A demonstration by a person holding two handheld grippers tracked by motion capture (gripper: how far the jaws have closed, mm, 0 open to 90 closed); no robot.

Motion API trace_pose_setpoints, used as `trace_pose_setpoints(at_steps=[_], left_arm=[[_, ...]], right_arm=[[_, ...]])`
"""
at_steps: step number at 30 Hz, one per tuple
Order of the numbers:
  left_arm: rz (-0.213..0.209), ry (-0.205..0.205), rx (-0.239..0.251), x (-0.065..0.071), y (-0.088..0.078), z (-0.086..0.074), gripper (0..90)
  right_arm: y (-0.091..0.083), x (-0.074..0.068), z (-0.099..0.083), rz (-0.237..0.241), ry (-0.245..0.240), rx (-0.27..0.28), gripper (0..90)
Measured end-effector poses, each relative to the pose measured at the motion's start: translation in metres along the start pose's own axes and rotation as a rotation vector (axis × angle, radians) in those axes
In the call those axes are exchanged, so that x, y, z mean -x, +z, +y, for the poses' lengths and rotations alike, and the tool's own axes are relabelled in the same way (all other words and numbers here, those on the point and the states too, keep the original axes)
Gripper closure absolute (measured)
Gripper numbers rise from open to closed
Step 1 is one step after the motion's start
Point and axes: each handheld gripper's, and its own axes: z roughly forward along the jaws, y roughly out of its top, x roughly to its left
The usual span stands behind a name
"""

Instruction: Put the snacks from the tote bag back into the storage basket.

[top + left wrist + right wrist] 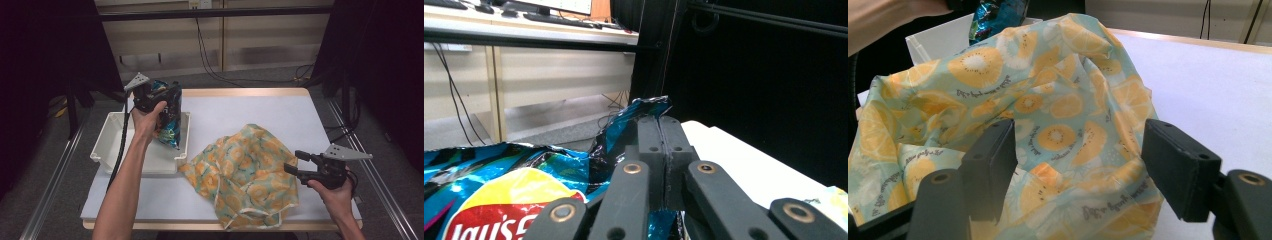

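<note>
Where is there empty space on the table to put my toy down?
The far right of the table, behind the fruit-print cloth and right of the white bin, is bare. A smaller bare patch lies in front of the bin. The middle front is crowded by the cloth.

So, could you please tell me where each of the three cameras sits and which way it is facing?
High view: above the person's side, looking forward and down on the table; both forearms, left gripper, right gripper.
Left gripper view: rides the left gripper, jaws shut on the chip bag.
Right gripper view: rides the right gripper, open jaws facing the fruit-print cloth.
Shared: right gripper and high views both show the cloth, the bag and the white bin.
</note>
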Motion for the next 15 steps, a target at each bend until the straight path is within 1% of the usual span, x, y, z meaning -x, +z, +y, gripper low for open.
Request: trace_pose_setpoints(at_steps=[1, 2, 3, 4, 5, 6, 7, 9, 11, 12, 14, 15], left_arm=[[0.004, -0.001, 0.001, 0.0, 0.001, -0.0005, 89.6], [0.0, -0.003, -0.004, 0.0002, 0.0012, -0.0009, 89.3], [0.005, -0.007, 0.007, 0.0024, 0.002, -0.0019, 89.0], [0.0, 0.0, 0.001, 0.0026, 0.0025, -0.002, 88.8], [0.02, 0.02, -0.005, 0.0031, 0.0028, -0.0011, 88.6], [0.023, 0.034, -0.013, 0.0025, 0.0016, 0.0, 88.7], [0.02, 0.024, -0.004, 0.0027, 0.0014, 0.0001, 88.8], [0.027, 0.045, -0.026, 0.0023, 0.0018, -0.0003, 88.7], [0.028, 0.042, -0.036, 0.0032, 0.0038, -0.0005, 88.5], [0.041, 0.047, -0.045, 0.0042, 0.0036, -0.0002, 88.4], [0.04, 0.051, -0.043, 0.0056, 0.0047, -0.0011, 88.1], [0.03, 0.062, -0.05, 0.0055, 0.0056, -0.0017, 87.9]], right_arm=[[-0.0004, 0.0, -0.0001, -0.001, 0.002, 0.002, 30.0], [-0.0004, 0.0001, -0.0004, 0.0, 0.003, 0.001, 29.8], [-0.0003, 0.0003, -0.0008, -0.003, 0.003, -0.002, 29.6], [0.0001, 0.0005, -0.0017, 0.0, 0.001, -0.005, 29.6], [0.0005, 0.0009, -0.0021, -0.001, -0.002, -0.005, 29.5], [0.0006, 0.0011, -0.0023, -0.004, -0.004, -0.01, 29.2], [0.0004, 0.0011, -0.0022, -0.002, 0.0, -0.006, 29.2], [-0.0002, 0.0002, -0.0019, -0.002, -0.003, -0.003, 29.2], [-0.0002, -0.0001, -0.001, -0.002, 0.0, -0.001, 29.2], [0.0001, -0.0001, -0.0008, -0.001, 0.001, 0.0, 29.2], [0.0005, -0.0002, -0.0008, 0.0, -0.003, -0.002, 29.2], [0.0017, -0.001, -0.0017, 0.002, -0.001, -0.008, 29.2]])
